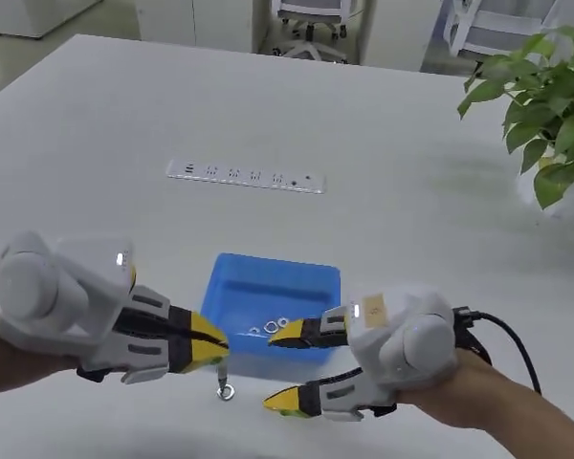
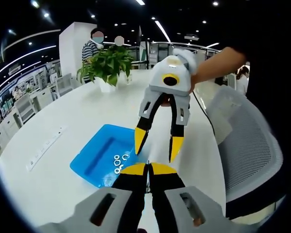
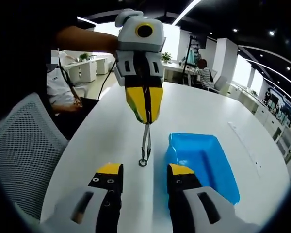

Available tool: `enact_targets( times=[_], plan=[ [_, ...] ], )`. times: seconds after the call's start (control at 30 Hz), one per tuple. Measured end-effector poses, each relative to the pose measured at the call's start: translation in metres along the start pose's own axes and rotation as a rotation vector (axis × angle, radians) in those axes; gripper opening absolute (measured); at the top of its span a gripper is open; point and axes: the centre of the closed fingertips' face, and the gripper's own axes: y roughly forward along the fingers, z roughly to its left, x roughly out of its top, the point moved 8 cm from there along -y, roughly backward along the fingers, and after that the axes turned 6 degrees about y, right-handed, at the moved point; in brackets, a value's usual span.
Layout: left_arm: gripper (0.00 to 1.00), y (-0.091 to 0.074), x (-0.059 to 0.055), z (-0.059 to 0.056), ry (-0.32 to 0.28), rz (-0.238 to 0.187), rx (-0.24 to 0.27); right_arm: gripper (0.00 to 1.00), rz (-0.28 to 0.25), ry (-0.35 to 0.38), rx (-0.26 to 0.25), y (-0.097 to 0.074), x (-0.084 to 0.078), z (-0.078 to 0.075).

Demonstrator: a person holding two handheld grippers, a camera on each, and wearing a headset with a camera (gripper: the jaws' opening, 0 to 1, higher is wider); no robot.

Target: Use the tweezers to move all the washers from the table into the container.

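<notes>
My left gripper [image 1: 218, 348] is shut on slim metal tweezers [image 3: 145, 138] that point down at the white table. The tweezer tips meet a small metal washer [image 1: 226, 392] [image 3: 143, 162] lying just in front of the blue container [image 1: 273, 287]. A few washers [image 1: 270, 328] [image 2: 119, 162] lie inside the container near its front wall. My right gripper [image 1: 275, 369] [image 3: 145, 171] stands open beside the container, facing the left gripper [image 3: 145, 109] with nothing between its jaws. From the left gripper view, the right gripper [image 2: 156, 145] hangs open above the table edge.
A white power strip [image 1: 244, 177] lies further back on the table. A potted green plant [image 1: 545, 105] stands at the far right. Office chairs [image 1: 311, 24] stand beyond the table's far edge, and a mesh chair [image 2: 247, 141] is near the front edge.
</notes>
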Motion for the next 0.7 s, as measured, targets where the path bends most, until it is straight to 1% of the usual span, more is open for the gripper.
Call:
enact_targets(
  times=[0.1,0.23,0.7],
  plan=[
    [0.05,0.0,0.0,0.0,-0.001,0.0,-0.005,0.33,0.005,-0.017,0.007,0.006,0.002,-0.002],
    [0.05,0.0,0.0,0.0,-0.002,-0.002,-0.01,0.3,0.002,-0.021,0.021,0.013,0.004,-0.004],
    [0.05,0.001,0.001,0.002,-0.001,0.0,-0.023,0.19,0.006,-0.052,0.095,0.037,0.01,-0.008]
  ],
)
